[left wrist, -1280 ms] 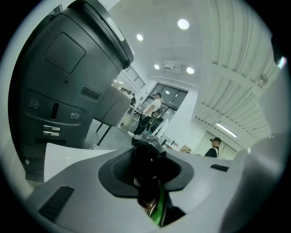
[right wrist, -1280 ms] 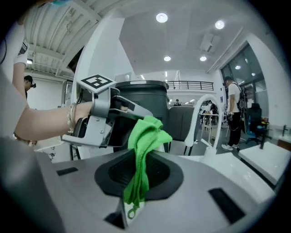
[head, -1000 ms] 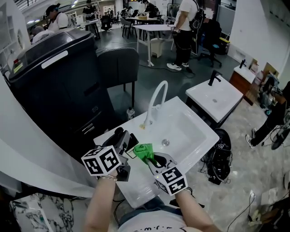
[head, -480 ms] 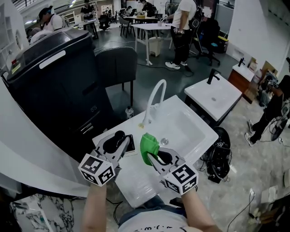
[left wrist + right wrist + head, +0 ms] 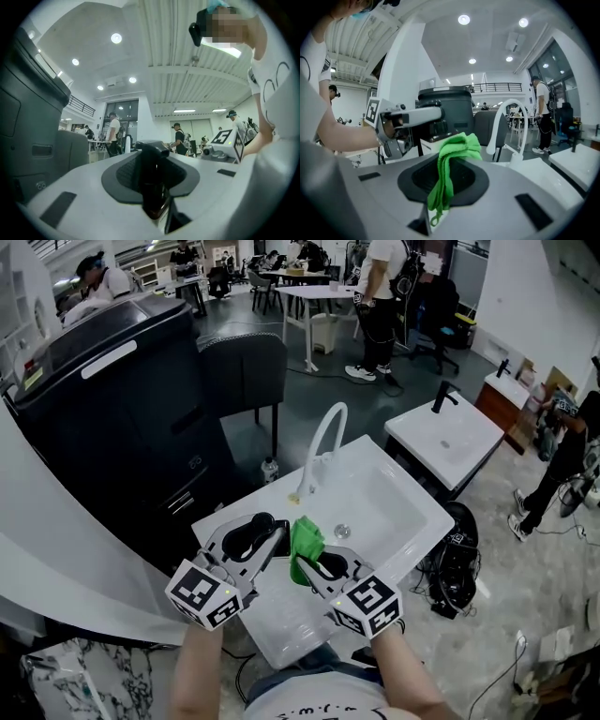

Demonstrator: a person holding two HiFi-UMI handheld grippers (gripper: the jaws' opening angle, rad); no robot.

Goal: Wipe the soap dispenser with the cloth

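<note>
Pinching the dark soap dispenser (image 5: 151, 180) between narrowly parted jaws, the left tool (image 5: 270, 538) hangs above the near edge of the white sink worktop (image 5: 403, 498). The right tool (image 5: 307, 564) is pressed together on a bunched green cloth (image 5: 306, 536), which sticks up out of its jaws just beside the left tool's tip. Whether cloth and dispenser touch cannot be told.
</note>
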